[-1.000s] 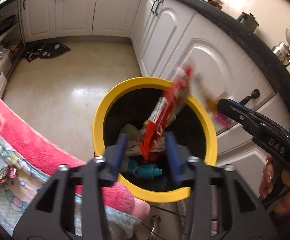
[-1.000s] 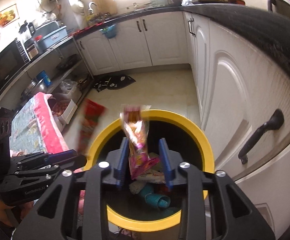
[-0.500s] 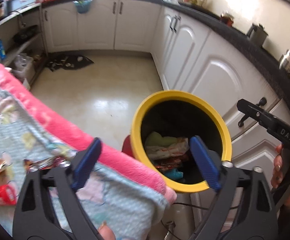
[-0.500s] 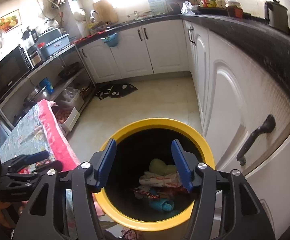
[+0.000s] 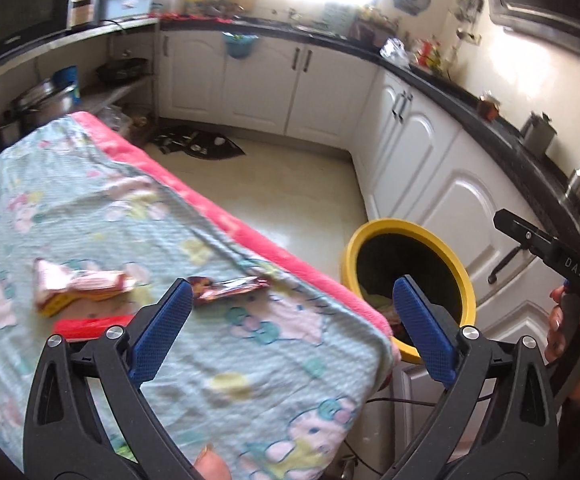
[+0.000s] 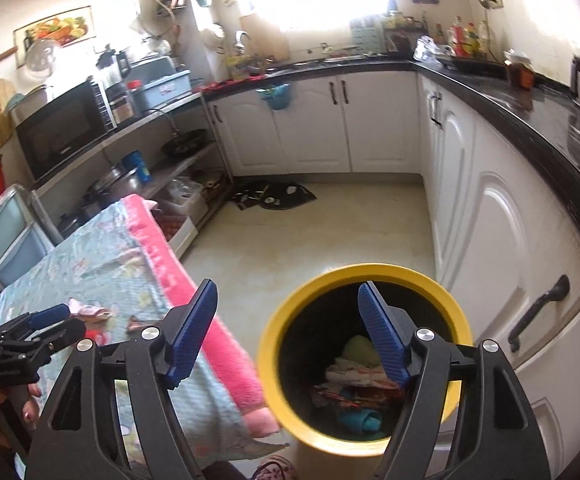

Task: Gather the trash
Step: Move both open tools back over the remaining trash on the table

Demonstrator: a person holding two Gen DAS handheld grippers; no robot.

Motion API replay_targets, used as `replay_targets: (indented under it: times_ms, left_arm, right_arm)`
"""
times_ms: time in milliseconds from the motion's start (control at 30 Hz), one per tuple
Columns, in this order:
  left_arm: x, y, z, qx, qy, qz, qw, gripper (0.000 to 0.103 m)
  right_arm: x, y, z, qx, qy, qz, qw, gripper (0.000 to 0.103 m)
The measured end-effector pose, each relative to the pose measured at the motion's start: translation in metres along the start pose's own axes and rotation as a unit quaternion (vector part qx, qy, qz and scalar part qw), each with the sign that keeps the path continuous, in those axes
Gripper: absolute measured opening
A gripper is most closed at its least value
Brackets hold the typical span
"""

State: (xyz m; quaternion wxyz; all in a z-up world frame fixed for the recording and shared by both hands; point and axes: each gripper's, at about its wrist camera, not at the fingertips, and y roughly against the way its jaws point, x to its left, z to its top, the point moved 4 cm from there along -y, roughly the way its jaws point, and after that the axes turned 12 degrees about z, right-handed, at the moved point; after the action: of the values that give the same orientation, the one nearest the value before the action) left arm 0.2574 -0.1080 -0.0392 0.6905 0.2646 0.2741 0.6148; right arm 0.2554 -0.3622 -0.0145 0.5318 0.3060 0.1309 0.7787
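A yellow-rimmed black trash bin (image 5: 348, 252) (image 6: 277, 312) stands on the floor beside the table and holds several wrappers (image 6: 354, 372). My left gripper (image 5: 290, 288) is open and empty above the table's corner. On the table lie a dark red wrapper (image 5: 229, 286), a pink and yellow wrapper (image 5: 77, 284) and a red packet (image 5: 89, 325). My right gripper (image 6: 287, 292) is open and empty above the bin's left rim. The left gripper also shows in the right wrist view (image 6: 45, 316), and the right gripper's finger (image 5: 546, 248) in the left wrist view.
The table wears a light blue patterned cloth (image 5: 69, 208) with a pink edge (image 6: 161, 248). White cabinets (image 6: 502, 232) under a black counter run close along the bin's right. A dark mat (image 6: 273, 196) lies on the tiled floor farther back.
Both grippers held wrappers over the bin, then opened and dropped them in. The left gripper has swung left over the table; the right has lifted and shifted slightly left.
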Motion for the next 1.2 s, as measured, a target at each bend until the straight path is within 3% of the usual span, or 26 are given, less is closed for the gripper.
replay_targets:
  times_ms: [433, 1200]
  left_arm:
    - [0.076, 0.063, -0.008, -0.045, 0.059, 0.035, 0.9966, 0.092]
    - [0.169, 0.133, -0.049, -0.080, 0.115, 0.112, 0.9838, 0.092]
  right_arm:
    - [0.076, 0.003, -0.001, 0.004, 0.054, 0.050, 0.997, 0.080]
    - [0.198, -0.012, -0.007, 0.031, 0.132, 0.157, 0.978, 0.081]
